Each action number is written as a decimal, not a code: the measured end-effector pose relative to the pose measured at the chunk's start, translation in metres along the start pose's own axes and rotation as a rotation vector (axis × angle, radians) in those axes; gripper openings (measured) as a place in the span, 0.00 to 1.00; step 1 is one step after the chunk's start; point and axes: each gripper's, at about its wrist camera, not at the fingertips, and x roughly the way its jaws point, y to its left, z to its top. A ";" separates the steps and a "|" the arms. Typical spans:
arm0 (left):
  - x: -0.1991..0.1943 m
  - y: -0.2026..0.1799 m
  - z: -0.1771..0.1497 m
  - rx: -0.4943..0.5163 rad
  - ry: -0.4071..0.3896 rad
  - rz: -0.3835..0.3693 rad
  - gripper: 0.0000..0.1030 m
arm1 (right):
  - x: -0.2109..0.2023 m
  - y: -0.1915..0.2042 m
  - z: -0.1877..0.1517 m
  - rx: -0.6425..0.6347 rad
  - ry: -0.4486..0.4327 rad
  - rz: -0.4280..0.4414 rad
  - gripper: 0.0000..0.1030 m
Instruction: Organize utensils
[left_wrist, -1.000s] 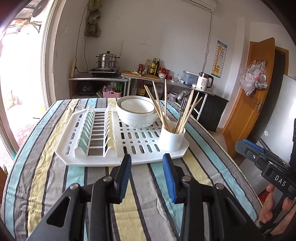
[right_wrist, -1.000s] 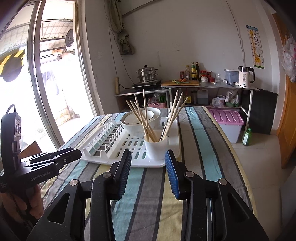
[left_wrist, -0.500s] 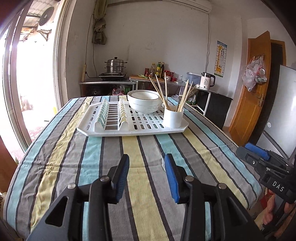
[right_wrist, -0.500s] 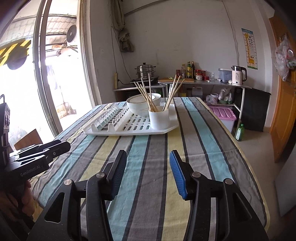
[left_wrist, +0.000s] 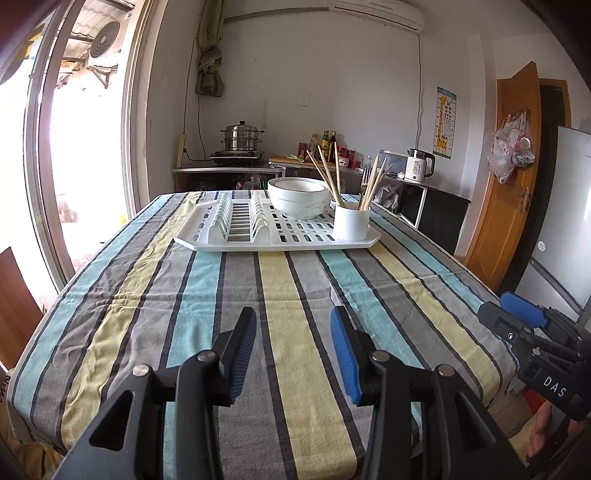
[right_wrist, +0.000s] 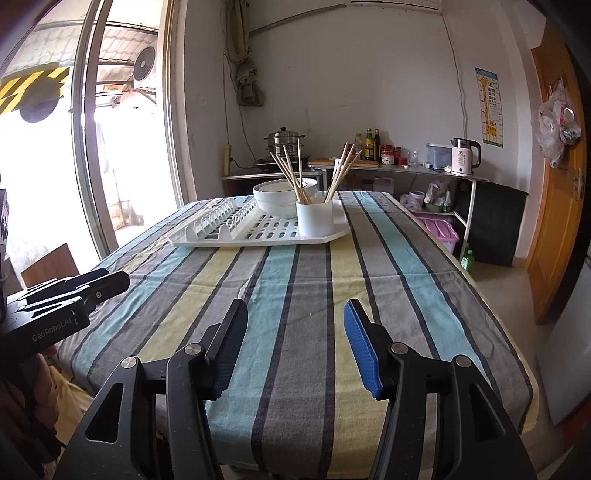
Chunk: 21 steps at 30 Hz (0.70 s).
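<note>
A white dish rack tray lies at the far end of the striped table. On it stand a white bowl and a white cup holding several wooden chopsticks. My left gripper hangs over the near part of the table, open, nothing between its blue pads. My right gripper is also far back from the tray; its jaws are opening and hold nothing. Each gripper shows at the edge of the other's view.
The striped tablecloth covers the table between the grippers and the tray. A glass door is at the left. A counter with a steamer pot, bottles and a kettle lines the back wall. A wooden door and a fridge are on the right.
Both grippers have pulled back from the tray toward the near end of the table, so the rack and cup look much smaller. The right gripper's jaws have widened.
</note>
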 end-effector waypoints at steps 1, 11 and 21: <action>-0.001 -0.001 0.000 0.002 -0.005 0.001 0.42 | 0.000 0.001 0.000 -0.002 -0.002 -0.002 0.54; -0.001 -0.006 -0.003 0.021 -0.001 0.005 0.43 | 0.002 -0.001 -0.003 0.011 0.015 -0.004 0.54; 0.002 -0.008 -0.005 0.018 0.012 -0.003 0.44 | 0.003 -0.003 -0.003 0.014 0.018 -0.007 0.54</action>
